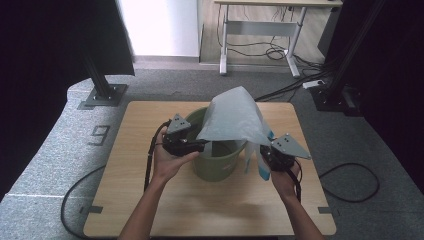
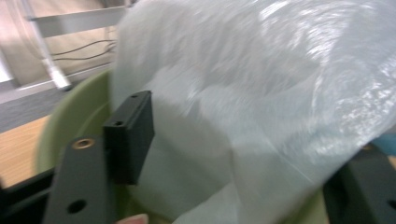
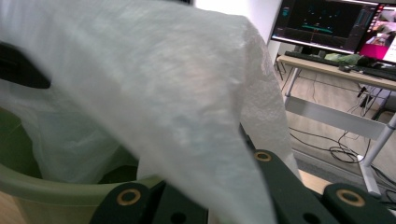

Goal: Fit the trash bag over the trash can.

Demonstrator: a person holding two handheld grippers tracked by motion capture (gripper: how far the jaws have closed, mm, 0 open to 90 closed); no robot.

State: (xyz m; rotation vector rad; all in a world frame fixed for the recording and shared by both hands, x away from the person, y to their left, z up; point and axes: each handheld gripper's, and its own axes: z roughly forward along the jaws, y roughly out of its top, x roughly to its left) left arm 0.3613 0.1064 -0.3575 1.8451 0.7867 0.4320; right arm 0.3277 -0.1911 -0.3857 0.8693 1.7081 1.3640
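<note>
A pale green bin stands mid-table. A thin white plastic bag rises tent-like above it and hangs down into it. My left gripper is at the bin's left rim; in the left gripper view its jaws stand wide apart with the bag's film lying loose between them, over the bin rim. My right gripper is at the bin's right side, raised, and shut on the bag's edge. In the right gripper view the bag drapes over the jaws and hides their tips, above the bin.
The wooden table sits on grey carpet. Black frame posts stand at the back left and right. A desk with loose cables is beyond. A black cable loops on the floor to the right.
</note>
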